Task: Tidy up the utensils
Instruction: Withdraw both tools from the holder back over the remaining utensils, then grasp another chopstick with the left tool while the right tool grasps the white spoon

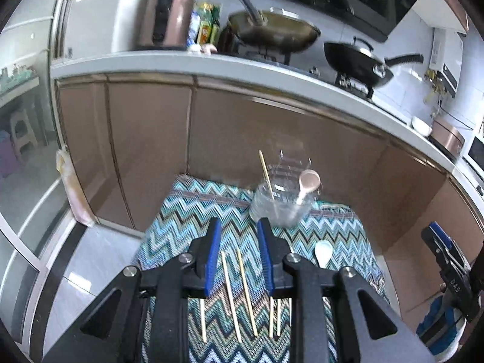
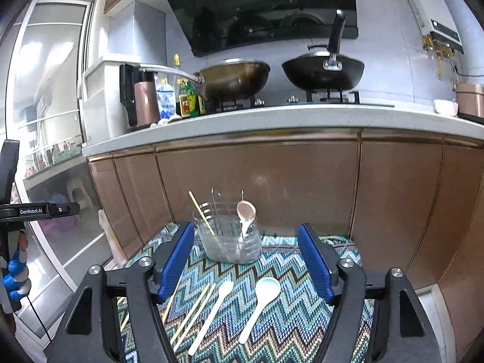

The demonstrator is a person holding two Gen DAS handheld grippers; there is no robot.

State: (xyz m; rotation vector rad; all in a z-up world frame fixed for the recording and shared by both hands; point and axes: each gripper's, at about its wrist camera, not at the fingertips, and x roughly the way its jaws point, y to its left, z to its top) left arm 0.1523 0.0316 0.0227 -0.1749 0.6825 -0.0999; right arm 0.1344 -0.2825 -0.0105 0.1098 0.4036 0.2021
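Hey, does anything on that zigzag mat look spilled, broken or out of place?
Nothing spilled or broken. The only disorder: several chopsticks and two white spoons lie loose on the mat, while the clear holder has just one chopstick and a pink spoon.

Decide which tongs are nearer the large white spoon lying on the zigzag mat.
Right. The right tongs hang open directly over the large white spoon, which lies between their fingers. The left tongs hover over the chopsticks, with that spoon off to their right.
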